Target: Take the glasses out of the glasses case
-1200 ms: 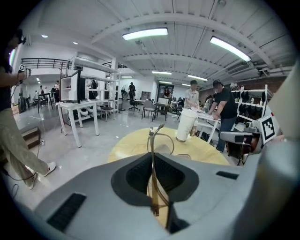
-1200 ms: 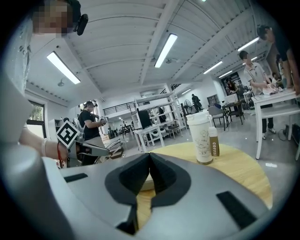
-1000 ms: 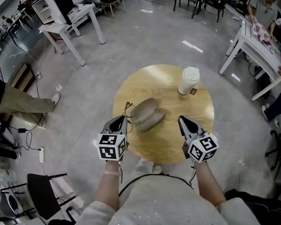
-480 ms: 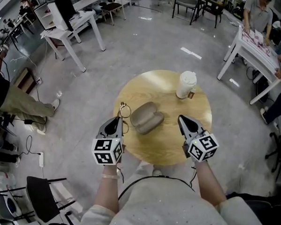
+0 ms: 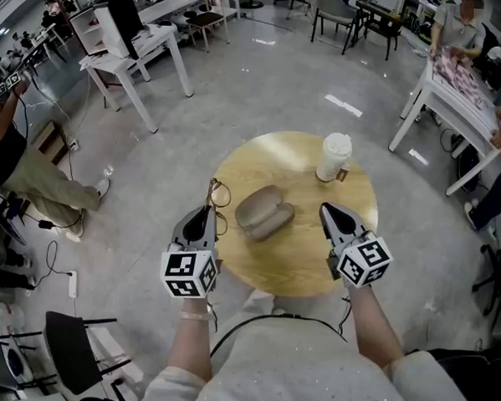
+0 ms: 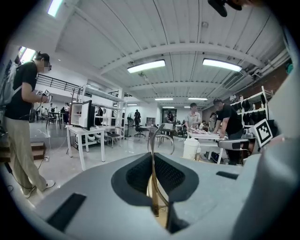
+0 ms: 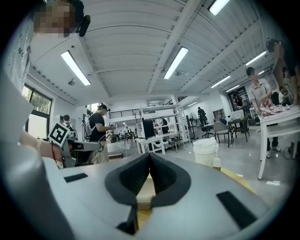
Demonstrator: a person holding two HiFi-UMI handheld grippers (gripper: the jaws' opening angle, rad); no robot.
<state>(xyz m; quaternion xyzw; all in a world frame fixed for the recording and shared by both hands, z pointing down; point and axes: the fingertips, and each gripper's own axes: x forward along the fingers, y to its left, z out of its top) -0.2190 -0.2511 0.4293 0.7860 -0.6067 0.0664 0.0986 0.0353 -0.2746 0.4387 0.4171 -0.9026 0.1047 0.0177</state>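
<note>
A grey-brown glasses case [image 5: 264, 211] lies open on the round wooden table [image 5: 314, 257], both halves flat. My left gripper [image 5: 206, 212] hovers at the table's left edge, shut on thin gold-framed glasses [image 5: 218, 194] that stick up from its jaws. In the left gripper view the glasses [image 6: 155, 154] stand pinched between the closed pads, one lens rim arching above them. My right gripper [image 5: 326, 213] is to the right of the case, apart from it, shut with nothing between its jaws; the same gripper [image 7: 150, 159] shows its pads pressed together.
A white lidded cup [image 5: 334, 156] with a small brown bottle [image 5: 342, 173] stands at the table's far right. White tables [image 5: 137, 47] and chairs stand around on the grey floor, with people at the left and at the far right table [image 5: 457, 85].
My left gripper has drawn back to the left and slightly toward me with the glasses, away from the case. The right gripper has stayed put.
</note>
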